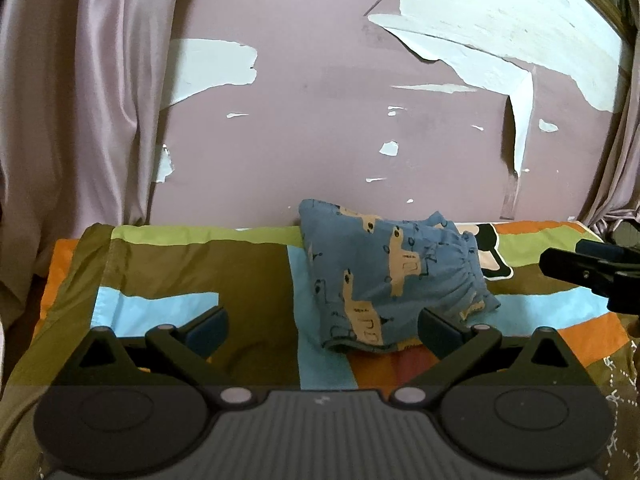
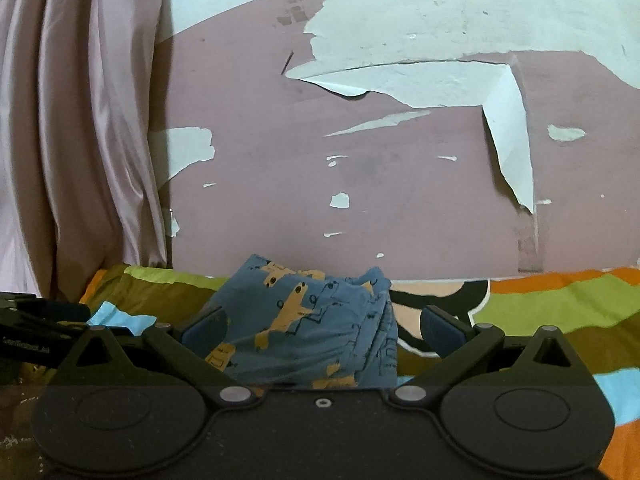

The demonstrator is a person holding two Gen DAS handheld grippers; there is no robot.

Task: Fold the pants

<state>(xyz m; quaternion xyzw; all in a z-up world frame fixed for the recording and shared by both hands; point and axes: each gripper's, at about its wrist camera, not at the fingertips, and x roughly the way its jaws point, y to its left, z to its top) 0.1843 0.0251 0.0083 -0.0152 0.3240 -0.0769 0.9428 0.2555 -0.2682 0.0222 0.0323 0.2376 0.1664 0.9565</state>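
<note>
Blue pants (image 1: 384, 276) seemingly folded, grippers apart

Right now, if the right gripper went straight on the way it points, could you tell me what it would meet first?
Most likely the blue pants. They lie bunched on the striped bedsheet, directly between the open fingers of the right gripper, with the peeling wall behind. How near they are is hard to judge.

Left claw (image 1: 322, 330): matte black linkage arms with silver pivot rivets, two round black discs at the base, a grey ribbed centre plate, and dark blue pads on the fingers (image 1: 208, 330). Right claw (image 2: 320, 330): the same black arms, rivets and discs, but a plain black centre plate with one small screw; blue pads (image 2: 440, 330) likewise.
</note>
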